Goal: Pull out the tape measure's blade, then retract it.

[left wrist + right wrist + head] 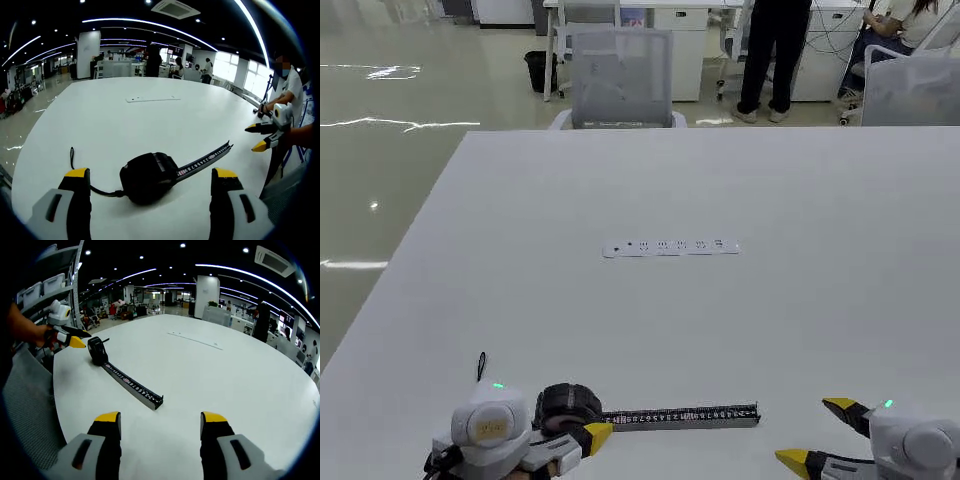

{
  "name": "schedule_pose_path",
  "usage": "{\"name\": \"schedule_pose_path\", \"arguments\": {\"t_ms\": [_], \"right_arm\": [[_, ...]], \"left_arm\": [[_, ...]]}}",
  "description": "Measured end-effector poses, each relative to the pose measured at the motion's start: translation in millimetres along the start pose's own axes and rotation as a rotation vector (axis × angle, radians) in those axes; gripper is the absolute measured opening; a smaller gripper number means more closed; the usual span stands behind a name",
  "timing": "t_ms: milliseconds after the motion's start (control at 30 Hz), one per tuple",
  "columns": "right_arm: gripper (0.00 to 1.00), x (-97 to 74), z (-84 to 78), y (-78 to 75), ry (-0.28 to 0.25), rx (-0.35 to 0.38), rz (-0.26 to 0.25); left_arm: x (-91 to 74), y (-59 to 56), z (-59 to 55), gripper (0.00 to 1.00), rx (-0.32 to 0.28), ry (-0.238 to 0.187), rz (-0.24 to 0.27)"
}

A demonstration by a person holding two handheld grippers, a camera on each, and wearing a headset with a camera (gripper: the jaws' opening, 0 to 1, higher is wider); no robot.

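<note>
A black tape measure (pixel 568 405) lies near the front edge of the white table (pixel 720 180). Its blade (pixel 685 414) is pulled out flat to the right, ending in a hook (pixel 157 401). My left gripper (pixel 151 173) is open, with the case (pixel 150 177) between its yellow-tipped jaws; no pad visibly touches it. The case's thin black strap (pixel 73 159) trails to the left. My right gripper (pixel 161 416) is open and holds nothing. It sits just short of the blade's hooked end and appears in the head view at the lower right (pixel 817 433).
A white power strip (pixel 670 247) lies mid-table. A grey mesh chair (pixel 620 75) stands at the far edge, with people (pixel 775 50) and desks behind it. The table's left edge drops to a shiny floor (pixel 380 150).
</note>
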State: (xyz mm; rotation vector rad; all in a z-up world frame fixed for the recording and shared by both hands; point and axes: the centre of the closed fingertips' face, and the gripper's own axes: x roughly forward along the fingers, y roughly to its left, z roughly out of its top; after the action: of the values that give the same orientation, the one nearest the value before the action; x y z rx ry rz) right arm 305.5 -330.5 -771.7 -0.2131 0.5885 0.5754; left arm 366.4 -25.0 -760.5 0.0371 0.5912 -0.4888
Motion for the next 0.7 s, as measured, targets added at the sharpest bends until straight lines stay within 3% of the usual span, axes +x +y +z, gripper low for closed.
{"name": "schedule_pose_path", "arguments": {"t_ms": [100,200,367,700], "right_arm": [[0.64,7.6,1.5,1.5,0.017,-0.042,0.03],[0.64,16.4,-3.0,5.9,0.069,-0.09,0.1],[0.59,27.6,4.2,3.7,0.103,-0.132,0.161],[0.46,51.9,11.1,1.2,0.16,-0.213,0.239]], "left_arm": [[3.3,1.6,-1.8,0.99,-0.007,0.004,0.02],[7.2,2.6,-5.7,0.99,-0.019,0.019,0.033],[9.8,4.1,-9.1,0.98,-0.04,0.026,0.05],[17.9,6.8,-7.9,0.96,-0.083,0.013,0.082]]}}
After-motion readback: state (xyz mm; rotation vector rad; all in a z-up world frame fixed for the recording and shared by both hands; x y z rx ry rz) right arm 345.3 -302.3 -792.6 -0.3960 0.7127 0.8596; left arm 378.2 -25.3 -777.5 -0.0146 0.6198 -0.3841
